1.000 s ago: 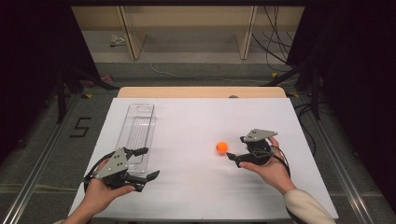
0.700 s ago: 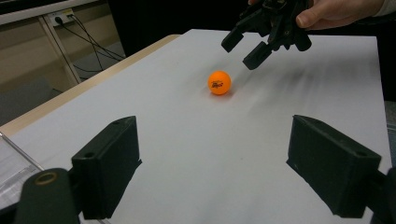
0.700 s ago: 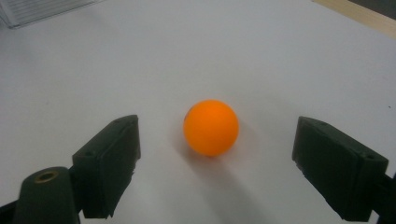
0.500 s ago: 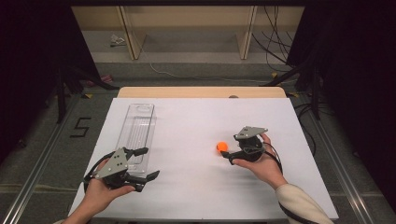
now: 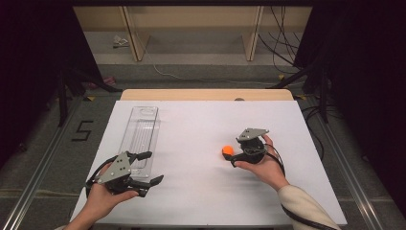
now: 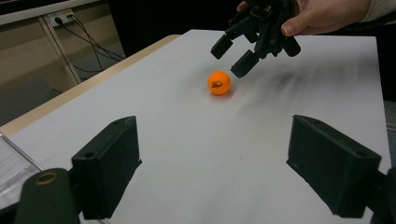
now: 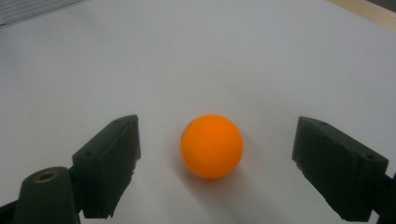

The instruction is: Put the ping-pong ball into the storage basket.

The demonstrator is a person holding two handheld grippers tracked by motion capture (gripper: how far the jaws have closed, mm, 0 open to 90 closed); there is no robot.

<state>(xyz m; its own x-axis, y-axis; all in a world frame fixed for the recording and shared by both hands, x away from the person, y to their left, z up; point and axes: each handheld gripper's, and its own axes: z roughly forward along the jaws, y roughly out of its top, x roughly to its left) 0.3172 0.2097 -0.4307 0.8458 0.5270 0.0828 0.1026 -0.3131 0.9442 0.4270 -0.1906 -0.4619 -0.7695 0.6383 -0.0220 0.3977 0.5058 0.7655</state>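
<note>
**Right tongs bracket the orange ball, grip not yet made**

The right tongs (image 7: 215,163) stand wide, one jaw on each side of the orange ping-pong ball (image 7: 212,146), with clear gaps both ways; nothing is clamped. The ball sits on the white table (image 5: 201,134), right of its middle, just ahead of those jaws. The left tongs (image 5: 146,167) are also wide and hold nothing, resting near the front end of the clear plastic tray (image 5: 141,129) on the left side of the table.

By my reading, the approach is done; closing on the ball, lifting it, and probably carrying it to the tray all remain.

The right hand (image 5: 263,165) comes in from the lower right, tool angled left and down toward the ball. The left hand (image 5: 103,196) lies low at the table's front edge, its tool pointing right, toward the ball.
</note>
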